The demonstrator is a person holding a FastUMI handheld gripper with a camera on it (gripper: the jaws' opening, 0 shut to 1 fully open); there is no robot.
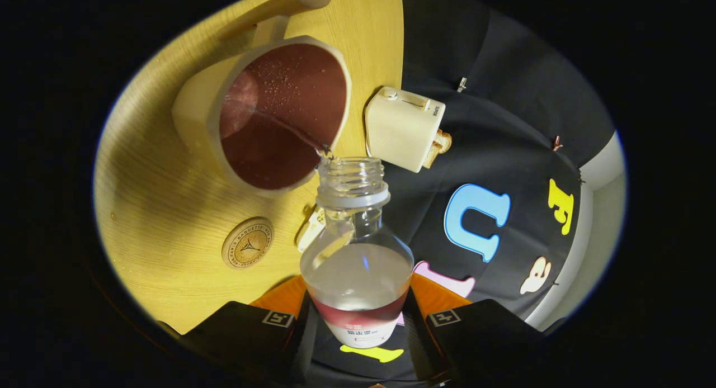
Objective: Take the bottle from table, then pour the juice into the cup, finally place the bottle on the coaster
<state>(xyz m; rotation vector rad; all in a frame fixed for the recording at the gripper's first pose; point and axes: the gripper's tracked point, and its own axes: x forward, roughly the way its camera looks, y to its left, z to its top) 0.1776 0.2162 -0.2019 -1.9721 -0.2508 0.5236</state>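
Observation:
My gripper [358, 321] is shut on a clear plastic bottle [357, 248], both fingers pressing its labelled body. The bottle has no cap and is tipped over, its open neck at the rim of a cream mug [196, 105] just beyond the fingers. A thin stream runs from the neck into the mug, whose inside is dark red-brown with droplets on its wall. Clear liquid is still in the bottle. A round wooden coaster [247, 242] lies on the table beside the mug, close to the left finger.
The round light-wood table [151, 198] carries the mug and coaster. A cream toaster [404, 128] with a slice of bread in it stands at the table's edge beyond the bottle. A small white thing [311, 230] lies behind the bottle's shoulder.

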